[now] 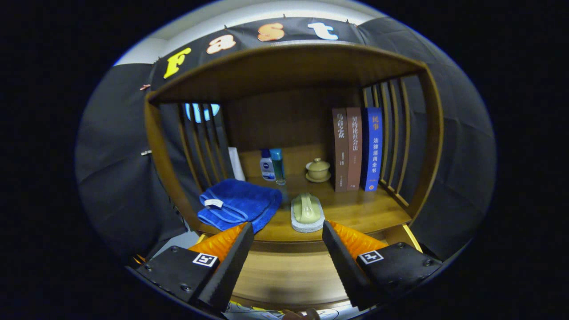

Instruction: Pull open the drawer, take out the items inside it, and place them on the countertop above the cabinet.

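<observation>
Drawer front (284, 275) of a wooden cabinet lies low between the two fingers of the claw (288, 235); whether it is pulled out or pushed in cannot be told from this angle. The claw is spread wide and holds nothing, with bare wood showing in the gap between its fingers.

Just above the drawer front runs the desk (355, 211), the wooden top of the cabinet, enclosed by a curved wooden frame with slatted sides and a solid wooden back panel.

On the desk, just ahead of the left finger, lies a folded blue towel (238, 204) with a small white tag. Beside it, just ahead of the gap between the fingers and nearer the right finger, sits a scrubbing brush (306, 213) with a pale green handle on a white base. The towel and the brush lie close together, and it cannot be told whether they touch.

Further back, near the rear panel, stand two small bottles side by side: a white bottle (266, 165) with a blue label and a teal bottle (278, 166). To their right is a small lidded tea cup (318, 170) on a saucer. Right of the cup, three books (357, 149) stand upright against the slats: two brown and one blue.
</observation>
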A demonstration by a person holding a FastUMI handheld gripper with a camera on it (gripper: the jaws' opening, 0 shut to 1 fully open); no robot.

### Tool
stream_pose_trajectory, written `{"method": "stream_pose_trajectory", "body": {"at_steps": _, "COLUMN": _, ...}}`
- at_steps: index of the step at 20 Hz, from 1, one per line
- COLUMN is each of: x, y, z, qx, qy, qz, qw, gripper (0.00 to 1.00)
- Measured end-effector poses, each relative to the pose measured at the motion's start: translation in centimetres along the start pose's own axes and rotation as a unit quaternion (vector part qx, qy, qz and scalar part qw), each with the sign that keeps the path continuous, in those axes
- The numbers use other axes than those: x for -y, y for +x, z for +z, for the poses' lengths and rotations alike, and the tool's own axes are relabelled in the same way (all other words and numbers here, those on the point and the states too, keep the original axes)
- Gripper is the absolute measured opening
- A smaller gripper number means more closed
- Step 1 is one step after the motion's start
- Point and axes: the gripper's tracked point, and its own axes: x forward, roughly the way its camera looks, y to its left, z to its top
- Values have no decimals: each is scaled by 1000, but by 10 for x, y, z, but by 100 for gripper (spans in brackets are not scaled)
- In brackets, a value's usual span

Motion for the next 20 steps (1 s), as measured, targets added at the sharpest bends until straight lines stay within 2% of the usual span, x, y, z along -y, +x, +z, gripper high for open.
{"method": "stream_pose_trajectory", "body": {"at_steps": 4, "x": -3, "y": -55, "z": -28, "qx": 40, "qy": -7, "qz": -5, "qw": 999, "gripper": 99}}
{"method": "stream_pose_trajectory", "body": {"at_steps": 8, "x": -2, "y": -84, "z": -72, "qx": 51, "qy": 8, "qz": -5, "qw": 999, "gripper": 99}}
{"method": "stream_pose_trajectory", "body": {"at_steps": 13, "x": 10, "y": -98, "z": -124, "qx": 43, "qy": 14, "qz": -19, "qw": 999, "gripper": 99}}
{"method": "stream_pose_trajectory", "body": {"at_steps": 20, "x": 15, "y": -85, "z": -177, "qx": 22, "qy": 16, "qz": -22, "qw": 999, "gripper": 99}}
